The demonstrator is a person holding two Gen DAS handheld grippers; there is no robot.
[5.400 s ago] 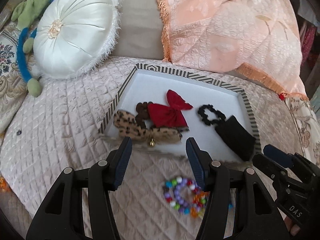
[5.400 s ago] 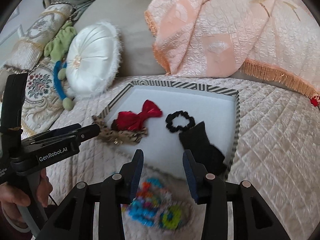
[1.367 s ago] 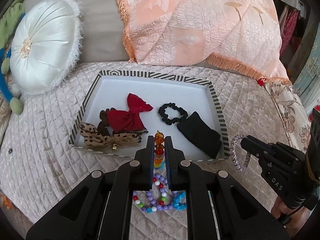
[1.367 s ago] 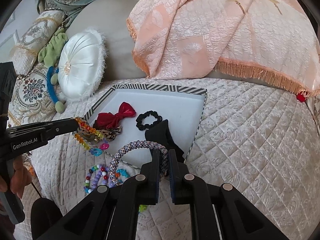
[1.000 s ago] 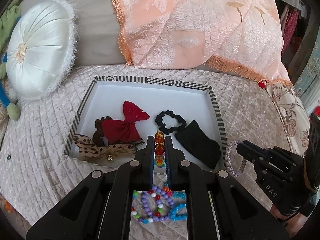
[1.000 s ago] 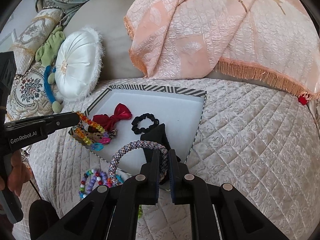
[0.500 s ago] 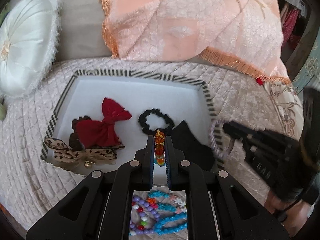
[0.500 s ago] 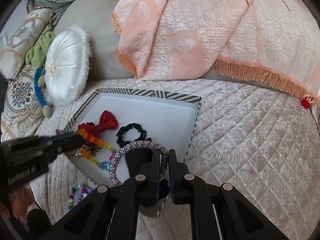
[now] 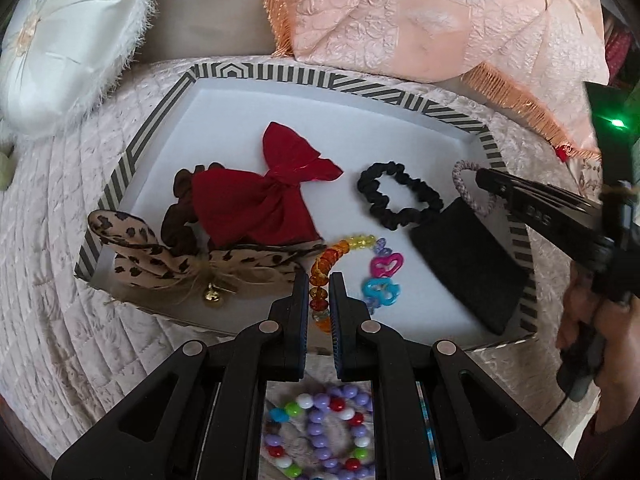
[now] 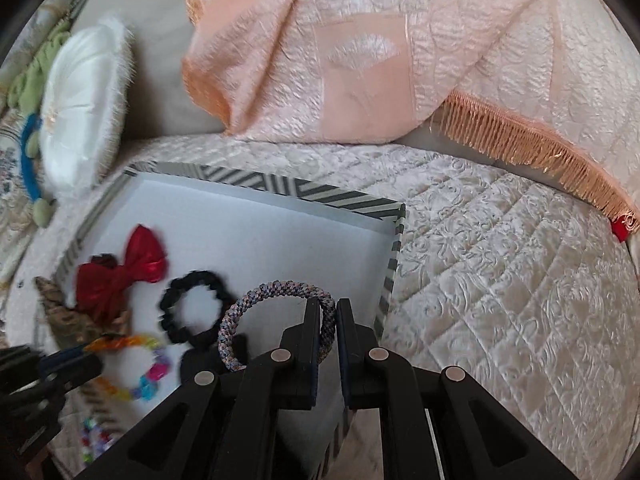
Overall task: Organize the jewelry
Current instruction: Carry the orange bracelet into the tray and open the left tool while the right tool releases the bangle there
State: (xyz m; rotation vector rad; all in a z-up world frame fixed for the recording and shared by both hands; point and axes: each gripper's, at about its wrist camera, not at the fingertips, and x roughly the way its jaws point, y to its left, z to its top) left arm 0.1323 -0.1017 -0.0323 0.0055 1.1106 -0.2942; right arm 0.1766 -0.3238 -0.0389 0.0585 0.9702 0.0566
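A striped-rim white tray (image 9: 224, 76) lies on the quilted bed. My left gripper (image 9: 319, 280) is shut on a multicoloured bead bracelet (image 9: 340, 250) whose far end rests on the tray floor. My right gripper (image 10: 328, 308) is shut on a braided grey-lilac bracelet (image 10: 256, 304) held over the tray's right side; it also shows in the left wrist view (image 9: 466, 184). In the tray lie a red bow (image 9: 272, 196), a leopard bow with bell (image 9: 160, 260), a black scrunchie (image 9: 396, 196) and a black pouch (image 9: 468, 264).
More coloured bead bracelets (image 9: 320, 424) lie on the quilt in front of the tray. A white round cushion (image 9: 68, 32) sits at the back left, a peach fringed blanket (image 9: 420, 20) behind the tray. The quilt (image 10: 500, 280) stretches right of the tray.
Both grippers have moved forward over the tray. The bead bracelet's end now lies on the tray floor, and the braided bracelet hangs above the black pouch.
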